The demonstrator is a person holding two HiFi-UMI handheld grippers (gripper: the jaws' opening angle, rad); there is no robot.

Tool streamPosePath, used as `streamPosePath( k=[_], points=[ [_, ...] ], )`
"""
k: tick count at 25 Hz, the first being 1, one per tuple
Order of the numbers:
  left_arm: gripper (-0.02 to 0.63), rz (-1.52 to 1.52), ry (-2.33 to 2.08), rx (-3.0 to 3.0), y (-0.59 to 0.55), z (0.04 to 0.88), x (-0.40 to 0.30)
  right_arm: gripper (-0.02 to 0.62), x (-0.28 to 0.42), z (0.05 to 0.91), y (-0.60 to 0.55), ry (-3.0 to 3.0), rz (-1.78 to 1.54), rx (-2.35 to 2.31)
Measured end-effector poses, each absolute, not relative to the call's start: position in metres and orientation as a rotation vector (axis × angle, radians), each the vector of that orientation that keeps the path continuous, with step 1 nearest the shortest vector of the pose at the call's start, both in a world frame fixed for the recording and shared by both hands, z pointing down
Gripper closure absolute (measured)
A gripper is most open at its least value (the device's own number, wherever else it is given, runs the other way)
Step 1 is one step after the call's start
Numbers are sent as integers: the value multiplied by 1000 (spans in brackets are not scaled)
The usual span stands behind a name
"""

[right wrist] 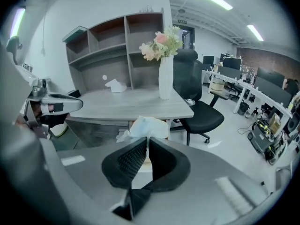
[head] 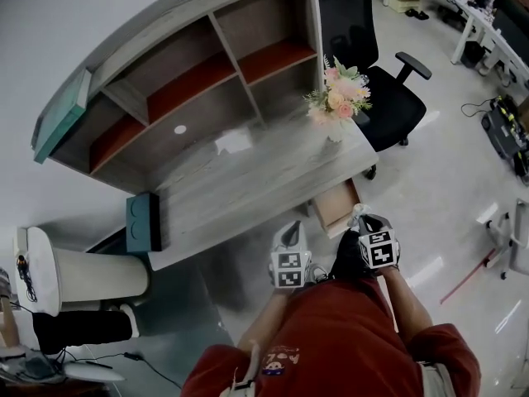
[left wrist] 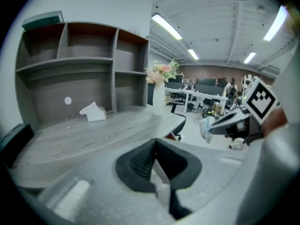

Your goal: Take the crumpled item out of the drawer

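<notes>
I've got my right gripper (right wrist: 147,139) pinched on the crumpled white tissue (right wrist: 146,125) near the open drawer (head: 337,205), left gripper (left wrist: 154,141) closed up, empty.

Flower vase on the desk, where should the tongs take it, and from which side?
I'd grip the vase by its slim white body, below the flowers, coming level from the open front edge of the desk. It stands upright, the blooms spread over its mouth, and the shelf unit closes off the back.

Crumpled tissue (right wrist: 146,125) partly behind right tool (right wrist: 146,142)
</notes>
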State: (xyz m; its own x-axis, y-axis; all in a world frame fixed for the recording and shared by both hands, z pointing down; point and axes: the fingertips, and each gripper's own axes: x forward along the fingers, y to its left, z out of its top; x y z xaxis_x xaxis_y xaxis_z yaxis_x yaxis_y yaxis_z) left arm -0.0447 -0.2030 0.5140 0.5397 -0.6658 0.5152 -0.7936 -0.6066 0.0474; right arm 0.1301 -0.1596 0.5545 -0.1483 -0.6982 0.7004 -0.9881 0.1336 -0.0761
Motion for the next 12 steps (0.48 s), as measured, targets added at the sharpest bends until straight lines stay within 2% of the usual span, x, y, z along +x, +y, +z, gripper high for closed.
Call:
streamPosePath(
  k=[12],
  points=[
    [609, 570, -1285, 2612, -208, 468, -48, 578, 138, 498, -168, -1988, 707, 1775]
  ],
)
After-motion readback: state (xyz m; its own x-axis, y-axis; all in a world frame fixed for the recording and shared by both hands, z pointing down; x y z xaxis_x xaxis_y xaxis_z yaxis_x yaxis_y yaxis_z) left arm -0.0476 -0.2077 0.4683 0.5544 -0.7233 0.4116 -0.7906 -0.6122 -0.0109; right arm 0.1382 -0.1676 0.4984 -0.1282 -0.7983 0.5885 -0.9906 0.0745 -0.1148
